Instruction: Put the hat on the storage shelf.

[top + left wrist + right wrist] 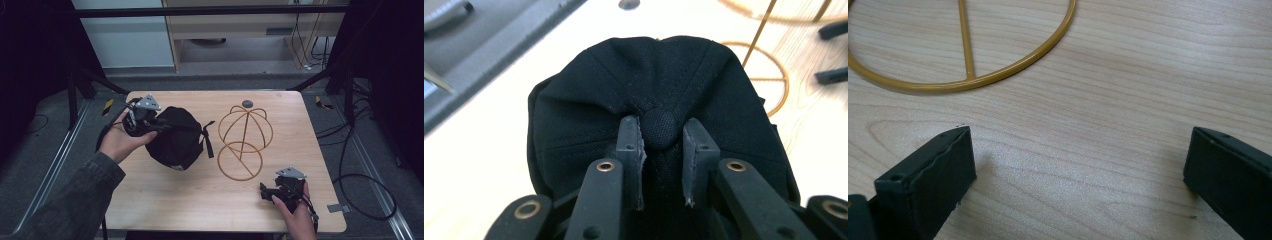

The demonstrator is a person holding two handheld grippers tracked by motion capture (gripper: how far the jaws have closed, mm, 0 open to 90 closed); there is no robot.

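Left gripper is pinching the top button of a black cap, jaws closed tight on it; the cap is sitting left of centre on the wooden table. A gold wire cap stand is standing just right of it. Right gripper is resting near the table's near-right edge, jaws spread wide, gripping nothing.

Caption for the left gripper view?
Left tongs pinch the crown button of a black fabric cap on the light wooden table.
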